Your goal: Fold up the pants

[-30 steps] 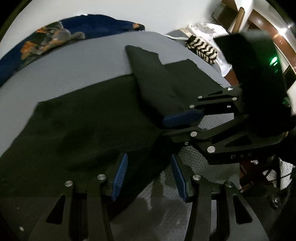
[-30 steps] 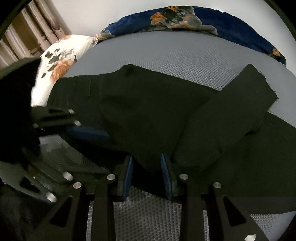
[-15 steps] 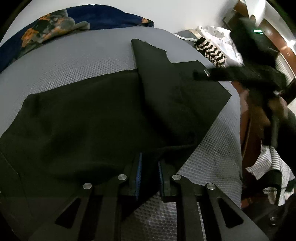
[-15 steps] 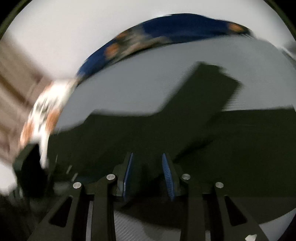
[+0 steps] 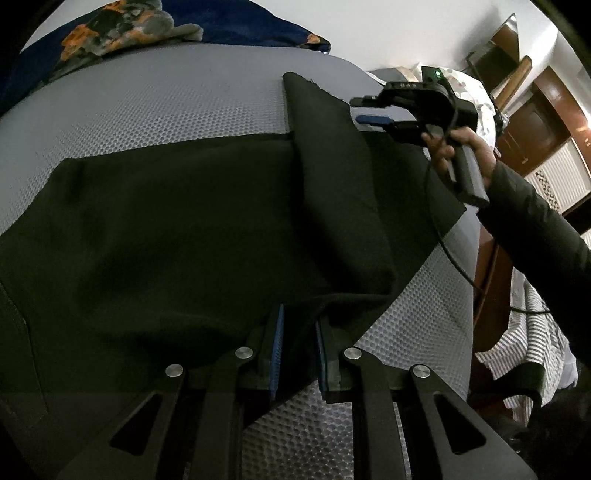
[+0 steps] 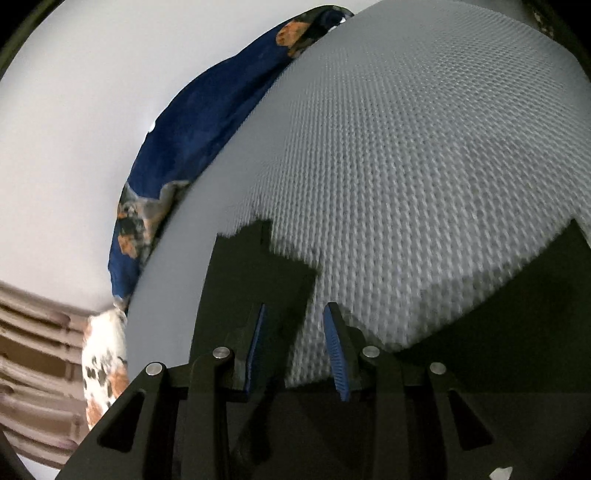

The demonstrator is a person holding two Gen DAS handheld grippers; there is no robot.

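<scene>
Black pants (image 5: pixel 184 221) lie spread on a grey mesh mattress (image 5: pixel 147 103), with one leg (image 5: pixel 332 166) folded across and running toward the far side. My left gripper (image 5: pixel 299 328) is shut on the near edge of the pants, and dark cloth fills the narrow gap between its blue pads. A person's hand (image 5: pixel 461 147) holds my right gripper (image 5: pixel 360 110) at the far end of that leg. In the right wrist view the right gripper (image 6: pixel 295 325) stands open just over the leg's end (image 6: pixel 258 273). The cloth lies under its left finger and bare mattress (image 6: pixel 406 184) shows in the gap.
A dark blue flowered cover (image 5: pixel 110 29) is bunched along the far edge of the mattress by the white wall. A white flowered pillow (image 6: pixel 103 369) lies at the left corner. Striped cloth (image 5: pixel 528 350) and wooden furniture (image 5: pixel 535 110) stand past the right edge.
My left gripper shut on the near edge of the pants and has stayed there. The right gripper swung away from beside it to the far end of the folded leg, rolling as it went.
</scene>
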